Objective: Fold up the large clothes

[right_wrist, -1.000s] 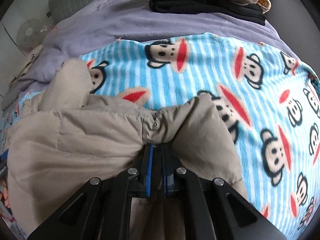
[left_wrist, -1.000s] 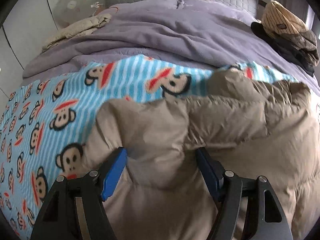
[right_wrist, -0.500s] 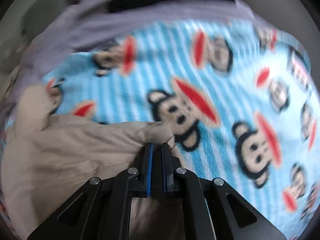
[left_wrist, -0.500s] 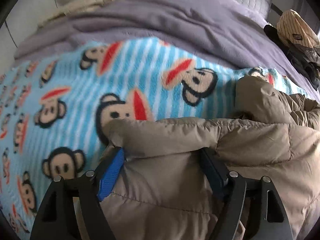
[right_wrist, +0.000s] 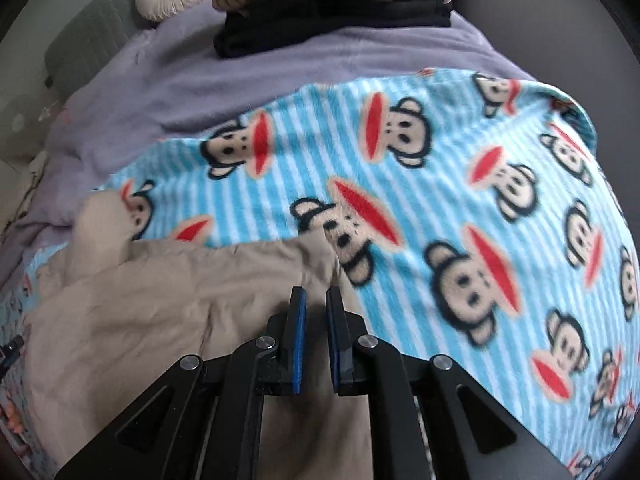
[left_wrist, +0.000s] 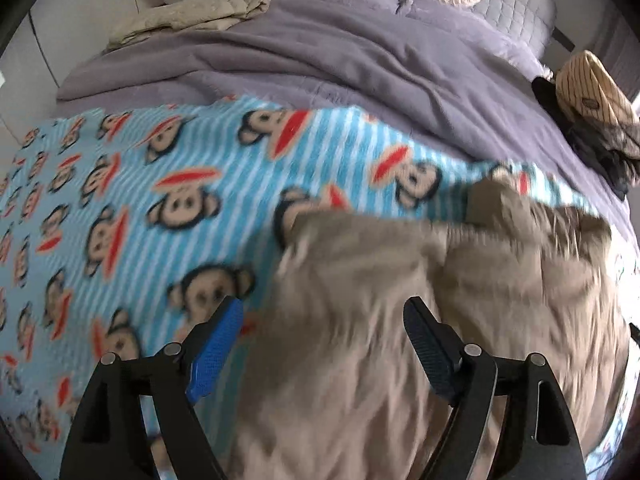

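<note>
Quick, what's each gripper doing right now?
Left gripper: open, jaws wide apart over the jacket, gripping nothing.
Right gripper: jaws opening, a narrow gap between them, jacket below, nothing pinched.

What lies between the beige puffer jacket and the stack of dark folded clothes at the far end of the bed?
In the right wrist view, beyond the beige puffer jacket comes the blue striped monkey-print fleece blanket, then the lilac duvet, before the stack of dark folded clothes.
</note>
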{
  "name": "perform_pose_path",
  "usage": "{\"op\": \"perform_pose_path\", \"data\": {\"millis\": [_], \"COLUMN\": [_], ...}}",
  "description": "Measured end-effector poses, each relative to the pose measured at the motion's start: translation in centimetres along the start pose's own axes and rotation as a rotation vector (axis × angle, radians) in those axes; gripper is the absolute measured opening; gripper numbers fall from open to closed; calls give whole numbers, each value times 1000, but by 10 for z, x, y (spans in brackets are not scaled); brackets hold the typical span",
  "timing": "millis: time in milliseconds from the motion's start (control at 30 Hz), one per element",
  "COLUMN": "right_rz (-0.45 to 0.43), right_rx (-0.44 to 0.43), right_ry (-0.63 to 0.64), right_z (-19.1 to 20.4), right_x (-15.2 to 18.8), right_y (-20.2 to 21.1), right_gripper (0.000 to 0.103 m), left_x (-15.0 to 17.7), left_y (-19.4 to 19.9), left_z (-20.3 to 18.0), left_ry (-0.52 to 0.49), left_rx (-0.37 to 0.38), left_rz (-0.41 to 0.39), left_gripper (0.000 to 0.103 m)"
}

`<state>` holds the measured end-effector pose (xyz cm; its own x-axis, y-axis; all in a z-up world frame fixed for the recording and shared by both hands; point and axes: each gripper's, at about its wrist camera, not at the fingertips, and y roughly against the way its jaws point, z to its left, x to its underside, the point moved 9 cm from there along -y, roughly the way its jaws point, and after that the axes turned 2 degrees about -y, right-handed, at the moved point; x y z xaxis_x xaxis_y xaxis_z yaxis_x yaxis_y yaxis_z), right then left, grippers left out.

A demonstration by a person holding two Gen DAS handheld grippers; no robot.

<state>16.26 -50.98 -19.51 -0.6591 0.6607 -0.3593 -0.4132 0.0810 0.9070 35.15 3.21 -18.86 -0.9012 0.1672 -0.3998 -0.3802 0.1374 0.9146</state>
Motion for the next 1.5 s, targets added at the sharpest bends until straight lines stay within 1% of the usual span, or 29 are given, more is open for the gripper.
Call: {"op": "perform_pose_path", "data": {"millis": [100, 200, 333, 400, 433, 467, 500, 533, 567, 600, 700, 800, 833, 867, 900, 933, 967, 1067, 1100, 1133, 1167, 1300, 1367, 1433, 1500], "right_rz": [10, 21, 33, 45, 57, 69, 85, 93, 97, 103, 137, 158, 161, 167, 177, 181, 186, 205, 219, 235, 240, 268, 297, 317, 319], "right_rx": [-34, -68, -108, -126, -139, -149, -162, -176, -189, -193, -199, -203, -207, -217, -234, -248, -275, -336, -358, -390, -409, -505, -576, -617, -633], "right_ry": [-31, -59, -89, -97, -106, -119, -139, -158, -180, -191, -213, -211, -212, -216, -228, -239, -255, -300, -320, -351, -374, -479, -534, -568, -573], "right_z": [-6, -10, -9, -10, -11, -12, -14, -15, -16, -17, -18, -16, -15, -14, -13, -12, -11, -7, -6, -5, -4, -3, 0, 2, 4], "right_x": [24, 58, 98, 113, 122, 129, 138, 144, 149, 154, 170, 179, 181, 183, 185, 186, 188, 194, 197, 201, 202, 207, 209, 209, 209], "right_y": [21, 46, 70, 78, 82, 84, 87, 88, 90, 90, 87, 84, 83, 81, 79, 78, 76, 68, 64, 59, 56, 45, 41, 35, 32], "right_gripper": [11, 11, 12, 12, 15, 27, 47, 56, 60, 60, 60, 60, 61, 66, 73, 76, 85, 88, 97, 103, 103, 103, 103, 103, 103], "left_x": [33, 69, 103, 120, 128, 133, 139, 143, 147, 152, 159, 163, 166, 168, 171, 173, 176, 182, 185, 187, 189, 198, 200, 199, 192], "left_y": [15, 30, 43, 46, 47, 48, 49, 50, 50, 50, 53, 53, 51, 49, 47, 44, 42, 36, 35, 34, 33, 23, 18, 13, 12], "left_z": [-1, -5, -8, -13, -15, -16, -16, -15, -14, -14, -13, -13, -13, -11, -10, -7, -3, 6, 9, 10, 11, 8, 6, 4, -2], "left_ry": [13, 21, 32, 27, 28, 31, 40, 48, 54, 67, 79, 77, 85, 101, 124, 143, 178, 259, 293, 308, 328, 419, 471, 496, 483], "left_rx": [19, 32, 19, 28, 32, 36, 30, 21, 15, 12, 7, 12, 22, 32, 47, 54, 63, 98, 123, 138, 165, 326, 394, 424, 445], "left_rz": [33, 49, 57, 81, 92, 99, 101, 101, 104, 110, 104, 112, 124, 136, 150, 156, 163, 176, 179, 180, 182, 218, 227, 228, 210], "left_gripper": [83, 83, 84, 84, 84, 84, 84, 85, 89, 101, 103, 103, 103, 103, 103, 103, 103, 103, 103, 103, 103, 103, 103, 103, 103]}}
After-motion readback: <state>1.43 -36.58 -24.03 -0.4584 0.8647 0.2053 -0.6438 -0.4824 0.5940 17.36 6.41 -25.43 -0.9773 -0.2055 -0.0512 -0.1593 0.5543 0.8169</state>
